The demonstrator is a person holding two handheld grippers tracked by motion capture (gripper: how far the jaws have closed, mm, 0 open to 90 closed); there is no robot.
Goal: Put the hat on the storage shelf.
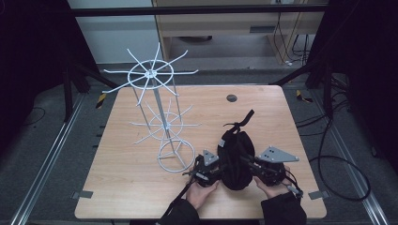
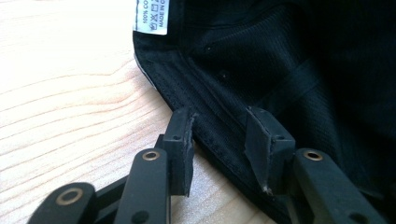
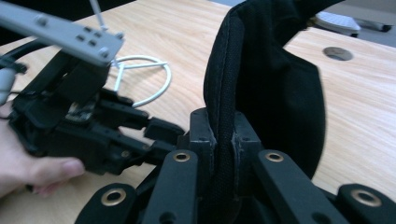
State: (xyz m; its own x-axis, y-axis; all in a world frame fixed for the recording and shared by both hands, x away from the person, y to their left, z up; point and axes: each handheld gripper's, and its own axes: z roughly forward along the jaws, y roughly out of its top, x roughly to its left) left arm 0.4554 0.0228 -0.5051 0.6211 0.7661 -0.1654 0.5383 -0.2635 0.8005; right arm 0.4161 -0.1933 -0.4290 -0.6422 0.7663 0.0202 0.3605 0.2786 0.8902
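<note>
Setting: light wood table [image 1: 141,187] on a metal frame, grey carpet and loose cables around it, a desk further back.

Right gripper [image 3: 223,135]: jaws pinched right down on the rim of the black cap [image 3: 275,107], fabric squeezed flat between the pads, so it's got a proper hold. In the high view it's at the cap's right side [image 1: 256,166] with its grey plate on top and a hand [image 1: 271,188] wrapped around the back.

Left gripper [image 2: 223,133]: jaws spread apart, nothing clamped. Its own view has the cap's brim edge [image 2: 289,70] lying across the gap between the two pads, but neither pad presses it. From above it's just left of the cap [image 1: 220,167], pretty much facing the right gripper across it, held by the other hand [image 1: 199,193].

Cap: sitting on the table between the two grippers at the near edge, lifted a bit on the right gripper's side where the rim stands up. Strap end pokes out away from the person. White care label [image 2: 152,16] visible inside, just beyond the left gripper's jaws.

Rack: white wire stand [image 1: 159,112] with two tiers of spokes, upright, left of the left gripper and further back; its ring base [image 1: 176,156] is just beside that gripper, can't tell if they touch.

Table hole: small dark round grommet [image 1: 232,98] well beyond the cap.
</note>
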